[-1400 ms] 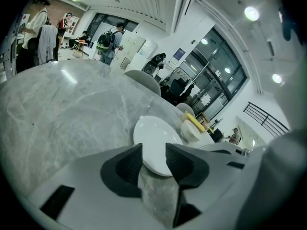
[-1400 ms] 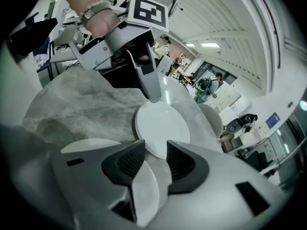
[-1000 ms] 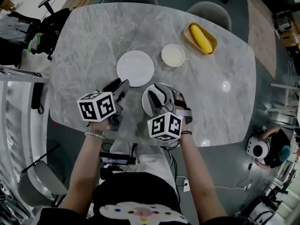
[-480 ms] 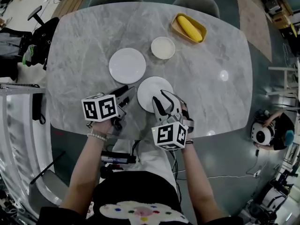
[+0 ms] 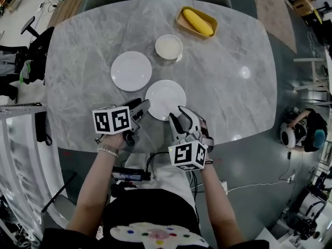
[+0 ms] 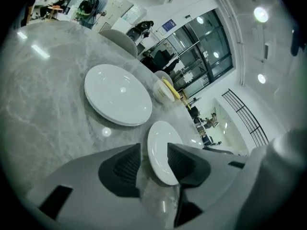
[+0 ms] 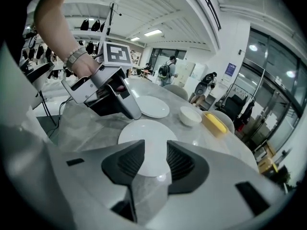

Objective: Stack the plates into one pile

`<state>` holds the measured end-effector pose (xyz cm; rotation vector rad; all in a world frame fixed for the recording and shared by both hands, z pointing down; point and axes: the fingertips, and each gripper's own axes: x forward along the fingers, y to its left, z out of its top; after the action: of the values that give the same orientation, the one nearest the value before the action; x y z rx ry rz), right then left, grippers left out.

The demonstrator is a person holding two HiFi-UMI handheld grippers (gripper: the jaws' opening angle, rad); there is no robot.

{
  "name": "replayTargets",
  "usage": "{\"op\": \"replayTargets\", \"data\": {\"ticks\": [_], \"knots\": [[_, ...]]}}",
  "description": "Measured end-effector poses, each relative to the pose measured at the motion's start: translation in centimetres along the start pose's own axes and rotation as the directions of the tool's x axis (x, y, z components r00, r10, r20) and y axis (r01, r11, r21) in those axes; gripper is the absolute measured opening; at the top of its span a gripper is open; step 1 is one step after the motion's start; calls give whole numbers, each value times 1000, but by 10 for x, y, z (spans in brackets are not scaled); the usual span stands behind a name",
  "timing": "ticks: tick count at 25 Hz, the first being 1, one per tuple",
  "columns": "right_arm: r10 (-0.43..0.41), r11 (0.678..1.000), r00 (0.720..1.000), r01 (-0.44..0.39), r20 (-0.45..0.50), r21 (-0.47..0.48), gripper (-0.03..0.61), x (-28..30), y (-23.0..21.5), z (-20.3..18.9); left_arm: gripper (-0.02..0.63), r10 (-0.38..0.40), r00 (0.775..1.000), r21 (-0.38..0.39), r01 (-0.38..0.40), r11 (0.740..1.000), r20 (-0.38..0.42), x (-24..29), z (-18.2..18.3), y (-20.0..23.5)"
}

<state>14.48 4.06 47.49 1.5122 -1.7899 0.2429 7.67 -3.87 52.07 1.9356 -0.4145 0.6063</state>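
1. The far plate point(image 5: 131, 70) lies flat on the left part of the grey table point(image 5: 233, 87). I think the pile should grow here.
2. The left gripper point(image 5: 142, 107) is just beside the left rim of the near plate point(image 5: 165, 93). Its jaws are opening wide. The plate's rim shows in the gap, but the pads do not press on it, so this gripper holds nothing.
3. The near plate lies flat in the middle. It is near the far plate but not touching it.
4. The right gripper point(image 5: 177, 113) points at the near plate's front rim. Its jaws stand apart and the plate shows through the gap. Nothing is pinched.
5. To do this step well, I think one jaw should slide under the rim and the jaws should then pinch hard. Next, lift the plate flat and set it softly on the middle of the far plate. The plate looks smooth, so it may slip.
6. The table's front edge is near both grippers, so do not drag the plate toward the person.
7. There is bare table left of the far plate.
8. The bowl point(image 5: 169, 46) stands near both plates, at the back, so carry the plate clear of it.
9. The yellow tray point(image 5: 196, 22) sits farther back and right, out of the way. The right side of the table is bare.
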Motion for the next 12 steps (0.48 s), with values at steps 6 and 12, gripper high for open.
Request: {"op": "replayTargets", "data": {"ticks": [6,12], "knots": [[-12,1000,1000,12,-22,13,147,-6,3,-13,172,-6,1000,-3,6,1000,-27,8,-6,-2],[-23,999,999,24,-31,30,147,-8,4,-20,172,0,1000,-8,-1,1000,-29,12,-7,-4]]}}
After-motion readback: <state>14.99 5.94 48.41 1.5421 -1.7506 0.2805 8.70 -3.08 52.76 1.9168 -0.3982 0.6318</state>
